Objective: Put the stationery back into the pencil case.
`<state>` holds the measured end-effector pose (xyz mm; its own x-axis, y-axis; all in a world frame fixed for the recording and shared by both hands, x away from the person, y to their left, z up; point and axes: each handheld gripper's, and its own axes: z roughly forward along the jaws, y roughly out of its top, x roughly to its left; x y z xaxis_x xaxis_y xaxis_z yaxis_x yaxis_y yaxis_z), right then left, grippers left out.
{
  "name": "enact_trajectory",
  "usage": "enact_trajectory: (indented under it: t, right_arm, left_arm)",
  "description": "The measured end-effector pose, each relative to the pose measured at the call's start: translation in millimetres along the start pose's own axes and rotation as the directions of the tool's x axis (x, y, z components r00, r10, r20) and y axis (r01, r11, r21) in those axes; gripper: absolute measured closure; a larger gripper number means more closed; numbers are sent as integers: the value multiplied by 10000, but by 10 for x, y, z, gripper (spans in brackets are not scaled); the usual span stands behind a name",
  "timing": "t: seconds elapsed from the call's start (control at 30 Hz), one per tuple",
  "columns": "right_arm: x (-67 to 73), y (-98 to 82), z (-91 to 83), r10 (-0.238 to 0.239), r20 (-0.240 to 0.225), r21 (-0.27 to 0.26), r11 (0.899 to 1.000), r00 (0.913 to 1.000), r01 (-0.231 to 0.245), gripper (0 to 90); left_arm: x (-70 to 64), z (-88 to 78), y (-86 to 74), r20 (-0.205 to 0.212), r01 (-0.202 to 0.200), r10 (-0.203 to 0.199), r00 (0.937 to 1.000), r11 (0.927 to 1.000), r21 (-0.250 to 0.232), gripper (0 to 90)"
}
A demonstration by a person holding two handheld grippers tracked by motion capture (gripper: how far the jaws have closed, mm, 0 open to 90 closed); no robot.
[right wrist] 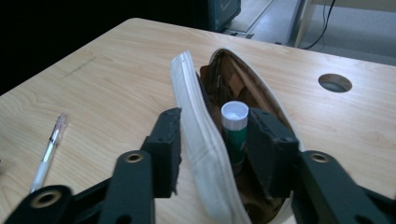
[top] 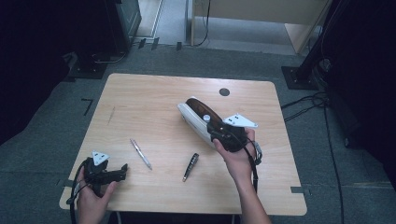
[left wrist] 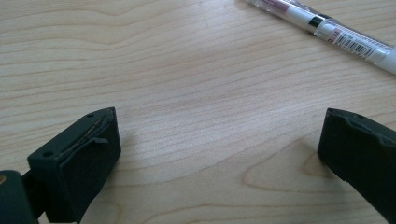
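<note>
A white pencil case (top: 194, 115) with a brown lining lies open on the table's middle right. Its near wall (right wrist: 196, 116) and a green glue stick with a white cap (right wrist: 234, 126) stand between my right gripper's jaws. My right gripper (top: 212, 128) (right wrist: 215, 140) is shut on the case, one jaw outside the wall, the other inside against the glue stick. My left gripper (top: 124, 168) (left wrist: 219, 135) rests open near the table's front left corner, with bare wood between its jaws. A white pen (top: 141, 154) (left wrist: 322, 25) lies just beyond it.
A dark pen (top: 190, 166) lies on the wooden table (top: 154, 102) between the two hands. A round cable hole (top: 224, 92) (right wrist: 335, 82) sits near the table's far edge. Cables and black stands are on the floor to the right and at the back left.
</note>
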<state>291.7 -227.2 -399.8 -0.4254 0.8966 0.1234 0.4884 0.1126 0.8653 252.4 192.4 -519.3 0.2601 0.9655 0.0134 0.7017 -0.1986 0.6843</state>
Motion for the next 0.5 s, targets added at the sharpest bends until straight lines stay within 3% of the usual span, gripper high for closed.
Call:
enact_trajectory:
  t: [0.17, 0.33, 0.5]
  right_arm:
    - [141, -134, -82, -54, 277, -20, 10000, 9996, 54, 404]
    - [203, -210, -137, 35, 341, -20, 10000, 9994, -35, 361]
    - [243, -305, -192, 388, 483, 95, 9992, 9981, -393, 263]
  left_arm:
    - [-1, 0, 0, 9, 17, -17, 10000, 10000, -4, 0]
    - [-2, 1, 0, 7, 22, -22, 10000, 10000, -9, 0]
    - [-1, 0, 0, 8, 11, -11, 10000, 10000, 0, 0]
